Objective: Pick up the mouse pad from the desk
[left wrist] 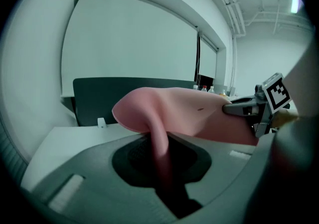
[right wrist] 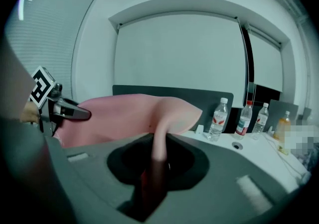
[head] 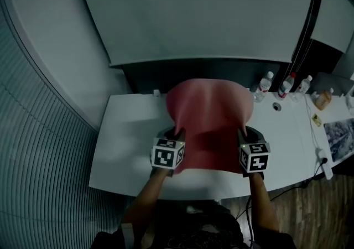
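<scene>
Head view: we note the pink mouse pad at centre, its near edge held up off the white desk and its far part bulging toward 12 o'clock; whether the far edge touches the desk we cannot tell. The left gripper pinches the pad's near corner at 7 o'clock and the right gripper the near corner at 5 o'clock. Both forearms come in from 6 o'clock, roughly parallel, with the marker cubes facing up at us. Water bottles stand at 2 o'clock by the dark partition. Left gripper view: here we get what the head view hides. The jaws are clenched on a thin fold of pad rising from between them, and the right gripper nips the pad's edge at 3 o'clock. Right gripper view: same clamp, jaws tight on a pad fold at centre. The left gripper shows at 9 o'clock and the bottles at 3 o'clock. Both grippers tip slightly downward.
</scene>
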The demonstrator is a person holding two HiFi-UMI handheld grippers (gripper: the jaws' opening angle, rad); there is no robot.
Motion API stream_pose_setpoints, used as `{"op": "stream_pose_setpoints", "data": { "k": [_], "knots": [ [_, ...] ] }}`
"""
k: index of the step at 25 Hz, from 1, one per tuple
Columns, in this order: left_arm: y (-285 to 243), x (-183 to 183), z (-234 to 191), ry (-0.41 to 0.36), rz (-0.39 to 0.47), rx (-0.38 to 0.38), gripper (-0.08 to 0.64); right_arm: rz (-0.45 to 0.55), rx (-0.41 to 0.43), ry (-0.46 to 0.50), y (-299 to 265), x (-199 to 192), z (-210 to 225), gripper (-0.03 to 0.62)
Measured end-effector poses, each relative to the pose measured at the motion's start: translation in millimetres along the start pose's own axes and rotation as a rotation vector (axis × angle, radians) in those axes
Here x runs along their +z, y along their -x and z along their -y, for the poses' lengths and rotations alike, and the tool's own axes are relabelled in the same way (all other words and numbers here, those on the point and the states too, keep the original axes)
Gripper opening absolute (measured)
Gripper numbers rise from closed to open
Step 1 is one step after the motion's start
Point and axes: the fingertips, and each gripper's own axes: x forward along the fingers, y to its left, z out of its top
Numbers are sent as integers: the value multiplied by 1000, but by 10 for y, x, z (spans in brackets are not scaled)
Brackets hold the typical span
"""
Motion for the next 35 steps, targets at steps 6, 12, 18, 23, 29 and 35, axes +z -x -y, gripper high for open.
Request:
{"op": "stream_pose_setpoints", "data": {
  "k": [6, 12, 18, 23, 29, 35],
  "knots": [
    [214, 334, 62, 8, 84, 0, 60, 75, -25, 37, 230, 376, 6, 75],
    [406, 637, 157, 9, 159, 19, 60, 147, -25, 62, 459, 711, 57, 77],
    [596, 862, 322, -8, 212, 65, 60, 221, -7, 80, 669, 897, 142, 77],
    [762, 996, 544, -26, 244, 108, 60, 264, 16, 90, 861, 964, 260, 77],
    [951, 1175, 852, -44, 285, 152, 60, 334, 37, 106, 1151, 1104, 431, 77],
    [1205, 1341, 1206, -71, 340, 204, 60, 392, 53, 123, 1498, 1199, 564, 77]
  ]
}}
